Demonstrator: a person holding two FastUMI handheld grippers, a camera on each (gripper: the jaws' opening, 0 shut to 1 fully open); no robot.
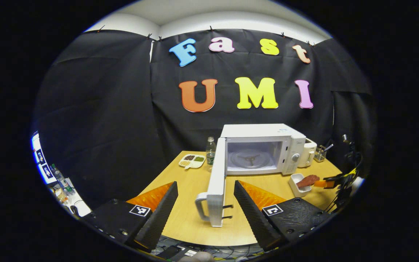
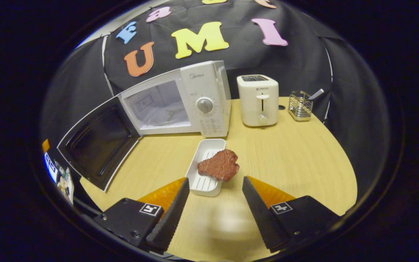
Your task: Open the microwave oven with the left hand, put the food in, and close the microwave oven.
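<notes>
1. Judging from the open door (image 1: 216, 182), step one is done; your left gripper (image 1: 206, 214) has its fingers spread and holds nothing, with the door's edge and handle (image 1: 201, 207) sitting between them, not touching as far as I can tell.
2. Your right gripper (image 2: 215, 207) is also spread and empty, hovering just short of the food (image 2: 219, 165).
3. Food is a reddish-brown steak-shaped piece, resting on the white tray (image 2: 204, 182) and overhanging its right rim. The tray sits mid-tabletop, just in front of the microwave (image 2: 195, 102), with the toaster (image 2: 258, 100) toward the back edge.
4. Handling guess: the piece looks like a rigid or rubbery replica, light, textured, not slippery. Pinch it across its thickness at the overhanging part, where the rim won't block your fingers.
5. Tray looks like thin, light plastic; it'll likely slide if you push sideways, so come in from above.
6. Oven cavity (image 1: 251, 156) is open and the turntable shows; door swings easily by its look, so push the flat panel to close.
</notes>
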